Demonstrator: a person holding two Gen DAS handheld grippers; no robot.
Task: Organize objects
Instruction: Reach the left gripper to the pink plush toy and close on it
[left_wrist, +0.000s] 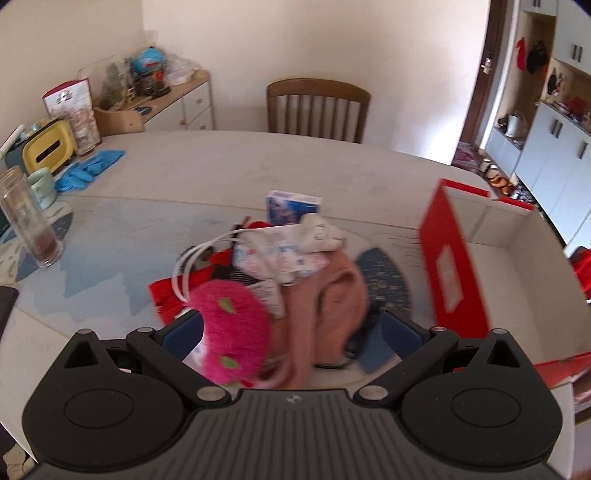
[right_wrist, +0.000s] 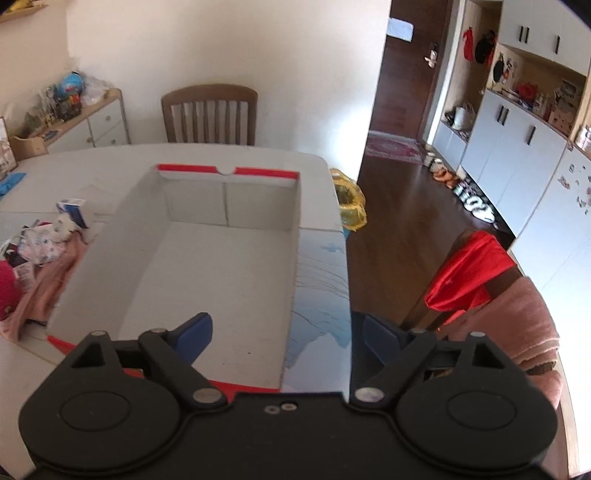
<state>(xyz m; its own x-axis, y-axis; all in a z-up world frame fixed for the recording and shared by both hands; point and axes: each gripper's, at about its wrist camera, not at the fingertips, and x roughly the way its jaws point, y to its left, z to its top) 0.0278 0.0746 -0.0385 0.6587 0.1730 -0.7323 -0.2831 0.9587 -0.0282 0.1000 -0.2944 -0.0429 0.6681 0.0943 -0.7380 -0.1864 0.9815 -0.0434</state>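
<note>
Our left gripper (left_wrist: 291, 332) hangs wide apart over a blurred clothes pile (left_wrist: 295, 266) on the desk (left_wrist: 221, 162), magenta plush (left_wrist: 232, 325) half hidden. Right gripper (right_wrist: 282, 332), jaws apart, overlooks the red box (right_wrist: 229, 288), its length running away from us.

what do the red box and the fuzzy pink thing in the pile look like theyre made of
Box: likely cardboard, matte grey-white inside, glossy red outside; folded flaps and thin walls show.
Pink thing: seems plush or faux fur, shaggy surface with green patches, though blurred.
</note>
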